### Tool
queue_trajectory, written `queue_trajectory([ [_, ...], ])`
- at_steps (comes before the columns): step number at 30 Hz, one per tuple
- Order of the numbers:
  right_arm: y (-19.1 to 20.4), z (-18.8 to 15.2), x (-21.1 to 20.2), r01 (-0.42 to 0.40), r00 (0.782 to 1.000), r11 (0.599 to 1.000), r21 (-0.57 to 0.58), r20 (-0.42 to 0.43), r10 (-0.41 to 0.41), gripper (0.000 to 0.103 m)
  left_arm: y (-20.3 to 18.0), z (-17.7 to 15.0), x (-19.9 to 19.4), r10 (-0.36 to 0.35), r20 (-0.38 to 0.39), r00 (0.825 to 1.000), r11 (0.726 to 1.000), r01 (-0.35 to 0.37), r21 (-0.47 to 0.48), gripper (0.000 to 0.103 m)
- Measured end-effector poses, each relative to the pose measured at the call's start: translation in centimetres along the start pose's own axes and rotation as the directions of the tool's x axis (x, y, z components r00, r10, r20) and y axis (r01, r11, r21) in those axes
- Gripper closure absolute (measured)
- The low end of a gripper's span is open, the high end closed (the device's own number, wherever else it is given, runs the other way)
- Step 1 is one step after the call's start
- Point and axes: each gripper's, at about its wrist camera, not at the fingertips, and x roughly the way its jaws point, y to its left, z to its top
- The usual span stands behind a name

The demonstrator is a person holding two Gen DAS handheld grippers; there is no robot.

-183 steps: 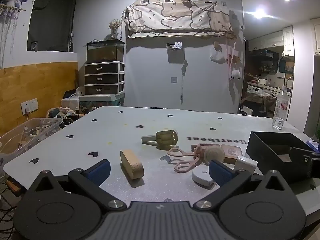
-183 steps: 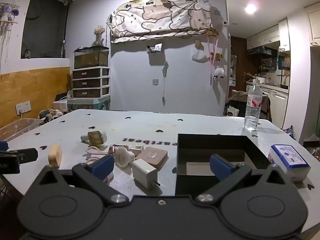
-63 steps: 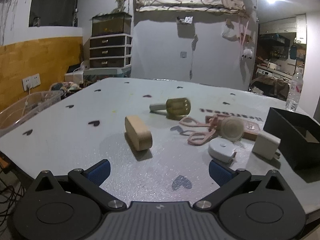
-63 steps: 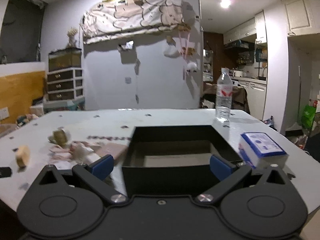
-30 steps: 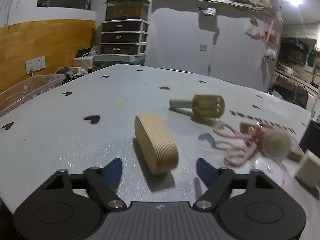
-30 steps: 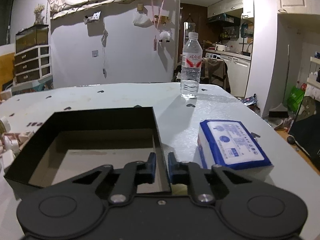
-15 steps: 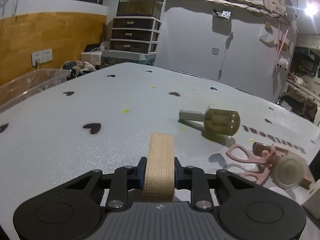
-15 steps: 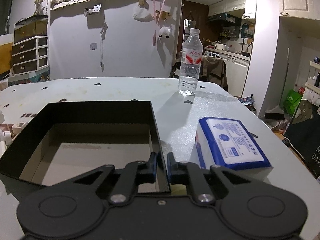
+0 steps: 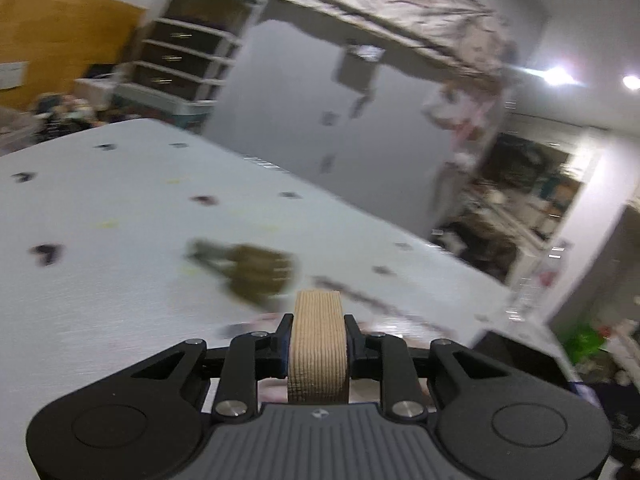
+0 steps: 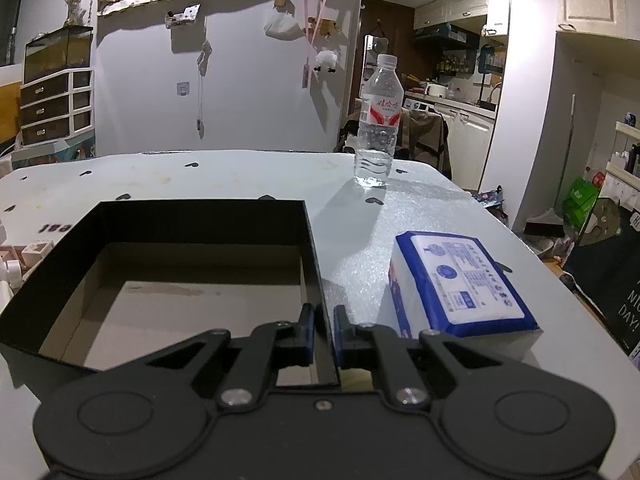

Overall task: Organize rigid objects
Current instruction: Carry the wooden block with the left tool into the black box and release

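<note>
Water bottle (image 10: 378, 120) beyond black box (image 10: 200, 216)

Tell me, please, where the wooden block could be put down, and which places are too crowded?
The black box, its right wall pinched by the right gripper, has a bare floor. The table lies bare between the box's far wall and the water bottle. It is crowded left of the box. The left gripper holds the wooden block.
</note>
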Motion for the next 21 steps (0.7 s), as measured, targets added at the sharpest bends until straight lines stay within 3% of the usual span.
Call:
queue_trajectory([
  [3,0.0,0.0,0.0,0.001,1.000,1.000,0.004,0.000,-0.001,0.094,-3.6,0.2,1.1,-0.087,-0.021,0.996,0.996,0.087,0.027,0.078],
  [6,0.0,0.0,0.0,-0.003,1.000,1.000,0.006,0.000,0.003,0.094,-7.4,-0.1,2.7,-0.180,-0.072,0.981,0.983,0.183,0.034,0.078],
  [10,-0.2,-0.1,-0.2,-0.019,1.000,1.000,0.017,0.002,0.019,0.095,-12.5,-1.6,5.3,-0.282,-0.160,0.946,0.957,0.290,0.027,0.078],
  [13,-0.3,-0.1,-0.2,-0.028,1.000,0.999,0.033,0.009,0.027,0.096,-15.6,-2.7,7.9,-0.351,-0.221,0.910,0.934,0.357,-0.015,0.078],
  [21,-1.1,-0.3,-0.2,-0.062,0.998,0.995,0.075,0.020,0.060,0.097,-22.3,-5.8,15.4,-0.366,-0.341,0.866,0.931,0.346,-0.120,0.078],
])
